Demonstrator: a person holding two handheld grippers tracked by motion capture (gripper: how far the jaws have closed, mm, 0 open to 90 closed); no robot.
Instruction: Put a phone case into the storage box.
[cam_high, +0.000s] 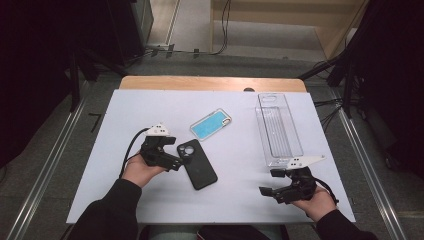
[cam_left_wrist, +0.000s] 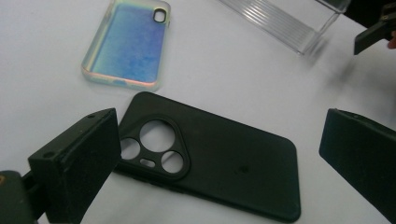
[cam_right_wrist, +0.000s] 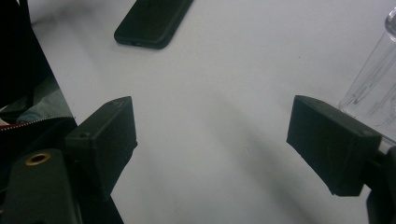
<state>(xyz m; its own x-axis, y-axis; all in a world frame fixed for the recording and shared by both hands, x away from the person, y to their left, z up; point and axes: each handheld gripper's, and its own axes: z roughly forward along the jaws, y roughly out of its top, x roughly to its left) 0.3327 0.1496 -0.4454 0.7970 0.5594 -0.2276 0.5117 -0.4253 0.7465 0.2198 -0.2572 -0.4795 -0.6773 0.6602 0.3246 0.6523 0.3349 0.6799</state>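
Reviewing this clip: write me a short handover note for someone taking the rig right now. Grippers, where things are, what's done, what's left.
Left gripper: open, empty, jaws either side of the camera end of the black case, not closed on it.
Right gripper: open, empty, hovering near the table's front right, just below the clear tray.
Black case lies flat mid-table, back up. Blue case lies flat behind it. Tray is empty.
Done: nothing gripped or moved into the tray, as far as things lie.
Left: probably close on the black case and lift it; where it goes is not clear.
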